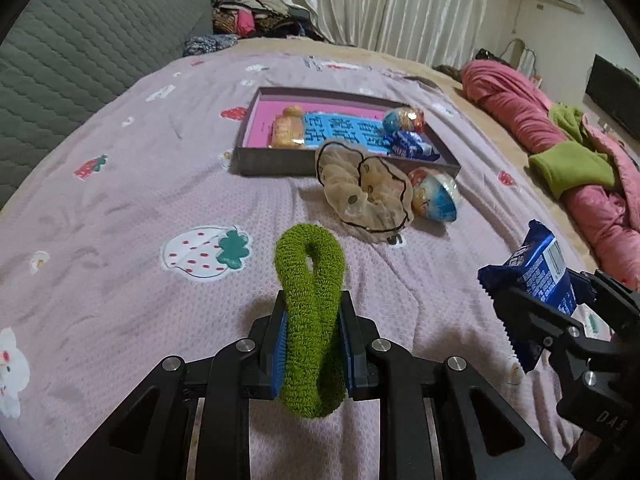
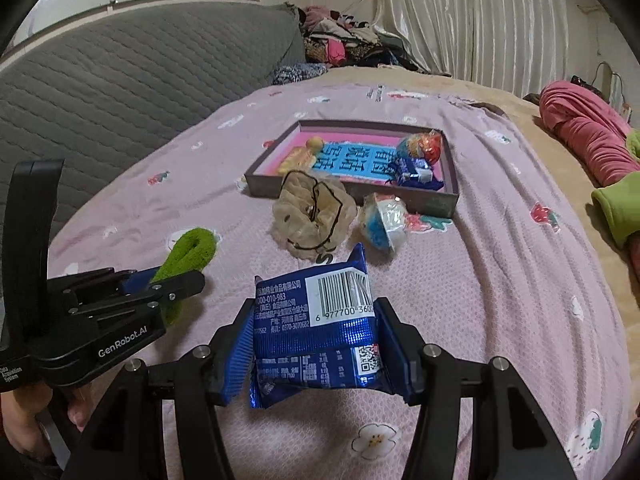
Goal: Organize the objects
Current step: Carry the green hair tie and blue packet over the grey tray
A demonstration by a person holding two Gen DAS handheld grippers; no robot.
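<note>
- Big picture first: the pink strawberry bedspread (image 1: 120,184) fills both views, and the dark box (image 1: 276,160) with the pink lining sits upper centre of each frame. I'd guess that's where everything goes, so line up on it before you commit.
- Your right gripper (image 2: 316,344) is clamped on the blue snack packet (image 2: 320,320), bottom centre of its own view. The packet is wide and crinkly, so keep the squeeze steady or it may slide sideways out of the pads.
- Your left gripper (image 1: 312,344) is pinched on the green scrunchie (image 1: 310,300), which loops up out of the jaws at bottom centre. It's floppy, so get it well over the box wall before letting go.
- The beige scrunchie (image 1: 364,188) lies just in front of the box's near wall, with a blue-and-white toy egg (image 1: 436,196) touching its right side. Come in above them so you don't drag either one.
- The box already holds snacks and another egg, so aim for bare pink lining along the far edge.
</note>
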